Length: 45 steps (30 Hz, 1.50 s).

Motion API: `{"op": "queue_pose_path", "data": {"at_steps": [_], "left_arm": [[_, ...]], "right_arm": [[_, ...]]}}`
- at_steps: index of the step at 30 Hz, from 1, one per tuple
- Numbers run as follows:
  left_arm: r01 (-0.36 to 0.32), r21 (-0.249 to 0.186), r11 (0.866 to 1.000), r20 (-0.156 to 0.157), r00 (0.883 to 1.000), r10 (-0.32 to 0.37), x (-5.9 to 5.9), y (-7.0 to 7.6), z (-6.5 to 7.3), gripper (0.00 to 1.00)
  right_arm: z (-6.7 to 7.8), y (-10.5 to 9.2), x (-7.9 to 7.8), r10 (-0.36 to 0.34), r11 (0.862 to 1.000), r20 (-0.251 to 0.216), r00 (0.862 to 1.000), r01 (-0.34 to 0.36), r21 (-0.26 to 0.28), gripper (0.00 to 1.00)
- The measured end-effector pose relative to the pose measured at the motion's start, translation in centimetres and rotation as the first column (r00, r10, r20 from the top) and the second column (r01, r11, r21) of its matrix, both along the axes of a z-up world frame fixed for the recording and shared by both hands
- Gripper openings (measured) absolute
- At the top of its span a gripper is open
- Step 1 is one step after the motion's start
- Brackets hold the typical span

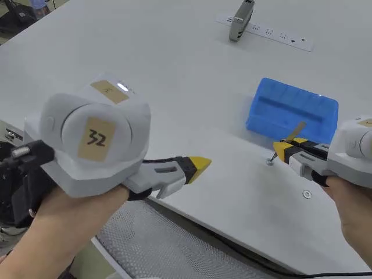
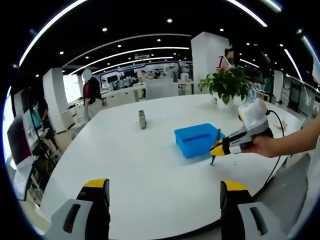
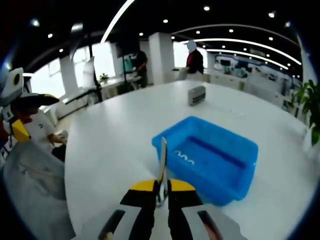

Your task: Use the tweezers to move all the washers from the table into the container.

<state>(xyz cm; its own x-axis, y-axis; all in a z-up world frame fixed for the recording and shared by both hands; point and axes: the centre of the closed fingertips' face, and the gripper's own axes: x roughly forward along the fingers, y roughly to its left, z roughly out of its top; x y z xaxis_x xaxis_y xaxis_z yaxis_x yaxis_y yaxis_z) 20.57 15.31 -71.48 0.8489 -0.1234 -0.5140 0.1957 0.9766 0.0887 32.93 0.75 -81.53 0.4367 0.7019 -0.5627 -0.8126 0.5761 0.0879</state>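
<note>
My right gripper (image 1: 286, 151) is shut on thin metal tweezers (image 1: 297, 131), just in front of the blue container (image 1: 293, 110). The tweezers' tip points down at a small washer (image 1: 269, 162) on the white table; I cannot tell whether it grips the washer. A second washer (image 1: 307, 194) lies nearer the table's front edge. In the right gripper view the tweezers (image 3: 162, 157) rise between the shut jaws toward the container (image 3: 215, 165), where a few washers (image 3: 184, 159) lie. My left gripper (image 1: 196, 167) hovers open over the table's front edge, holding nothing.
A white power strip (image 1: 267, 32) with a grey device (image 1: 241, 17) on it lies at the far side of the table (image 1: 174, 75). A black cable (image 1: 279, 270) runs along the front edge. People stand in the background (image 2: 91, 92).
</note>
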Motion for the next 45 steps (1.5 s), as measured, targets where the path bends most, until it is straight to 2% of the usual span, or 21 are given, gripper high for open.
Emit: {"op": "queue_pose_path", "data": {"at_steps": [2,5,8,12,19,22,27,30,34,39,45], "left_arm": [[0.004,-0.005,1.000,-0.001,1.000,-0.004,-0.1,-0.1,0.0,0.94],[0.013,0.018,1.000,0.001,1.000,-0.013,-0.1,-0.1,0.1,0.94],[0.005,0.011,1.000,0.009,1.000,-0.005,0.0,0.1,0.4,0.94],[0.008,0.008,1.000,0.012,1.000,-0.008,0.1,0.1,0.6,0.94],[0.036,0.007,0.999,0.007,0.999,-0.036,-0.1,-0.6,0.8,0.94],[0.042,0.005,0.999,0.011,0.999,-0.042,-0.1,-0.8,1.0,0.94],[0.029,0.000,1.000,0.019,0.999,-0.029,-0.1,-0.5,1.0,0.94],[0.017,-0.012,1.000,0.023,1.000,-0.017,-0.2,-0.3,1.0,0.94],[0.020,-0.015,1.000,0.017,1.000,-0.020,-0.4,-0.2,0.7,0.94],[0.020,-0.011,1.000,0.019,1.000,-0.019,-0.3,0.1,0.8,0.94],[0.004,-0.008,1.000,0.034,0.999,-0.004,-0.2,0.6,1.5,0.94]], "right_arm": [[-0.1,-0.1,0.0,-0.005,1.000,-0.007,1.000,0.005,0.001,0.04],[-0.1,-0.2,-0.2,-0.006,1.000,-0.004,1.000,0.006,0.009,0.04],[-0.2,-0.4,-0.4,-0.019,1.000,-0.004,1.000,0.019,0.016,0.03],[-0.2,-0.1,-0.5,0.021,0.999,0.021,1.000,-0.020,-0.036,0.03],[-0.6,-0.2,0.1,0.034,0.998,0.003,0.999,-0.034,-0.057,0.02],[-0.4,-0.2,0.1,0.037,0.998,-0.014,0.999,-0.037,-0.043,0.02],[0.7,-0.1,0.0,0.048,0.999,0.000,0.999,-0.048,-0.026,0.02],[2.3,-0.1,0.5,0.045,0.999,0.030,0.999,-0.045,-0.008,0.02],[4.8,0.2,1.2,0.015,0.998,0.052,0.999,-0.018,0.056,0.02],[7.3,0.2,3.0,-0.025,0.996,0.108,0.994,0.015,0.087,0.02],[7.2,-0.3,6.3,-0.058,0.996,0.139,0.989,0.048,0.078,0.02]]}}
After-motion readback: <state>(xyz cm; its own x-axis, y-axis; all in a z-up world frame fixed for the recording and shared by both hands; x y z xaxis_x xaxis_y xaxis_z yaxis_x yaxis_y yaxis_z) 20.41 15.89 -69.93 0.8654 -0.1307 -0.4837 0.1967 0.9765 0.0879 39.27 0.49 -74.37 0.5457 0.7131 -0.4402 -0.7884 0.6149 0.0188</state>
